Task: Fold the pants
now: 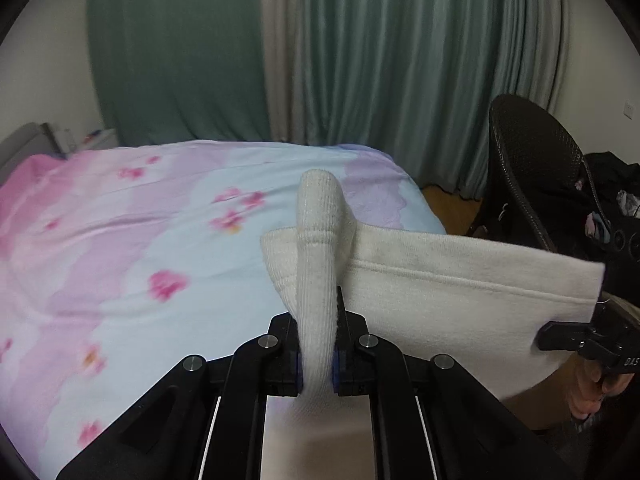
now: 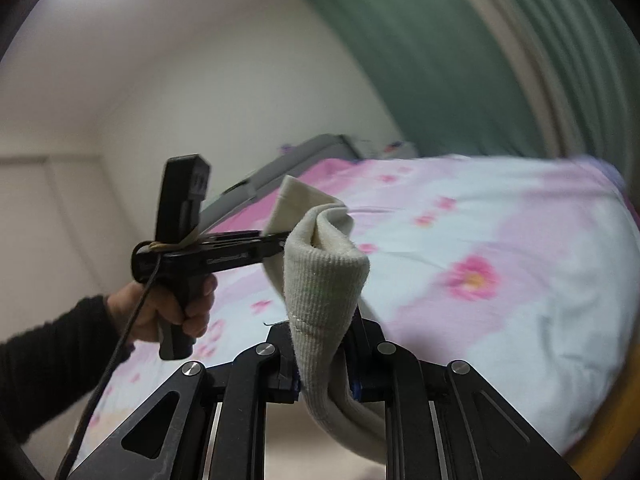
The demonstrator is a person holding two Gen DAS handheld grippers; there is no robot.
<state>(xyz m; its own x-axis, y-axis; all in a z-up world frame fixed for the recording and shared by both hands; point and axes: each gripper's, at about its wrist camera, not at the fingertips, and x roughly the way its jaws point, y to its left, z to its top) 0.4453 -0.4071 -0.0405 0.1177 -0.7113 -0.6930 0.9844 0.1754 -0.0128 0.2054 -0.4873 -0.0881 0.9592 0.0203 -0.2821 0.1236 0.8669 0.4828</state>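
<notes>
Left wrist view: left tongs (image 1: 318, 344) clenched on a ribbed fold of the cream pants (image 1: 460, 296), which stand up between the fingers. From there the cloth runs off to the right as a taut band with a hem seam, ending at the right tongs (image 1: 560, 336), which bite its far corner. Long axis of the held edge: roughly tong to tong, left to right, in the air above the near side of the bed (image 1: 120, 240).

Right wrist view: right tongs (image 2: 324, 360) likewise clamped on a ribbed bunch; left tongs (image 2: 276, 240) grip the other end, close by.

Judgement: the garment hangs clear of the quilt; the bed lies ahead of both, wide and bare. A dark chair (image 1: 536, 160) stands right of the bed edge, so room for laying down is forward and leftward.
</notes>
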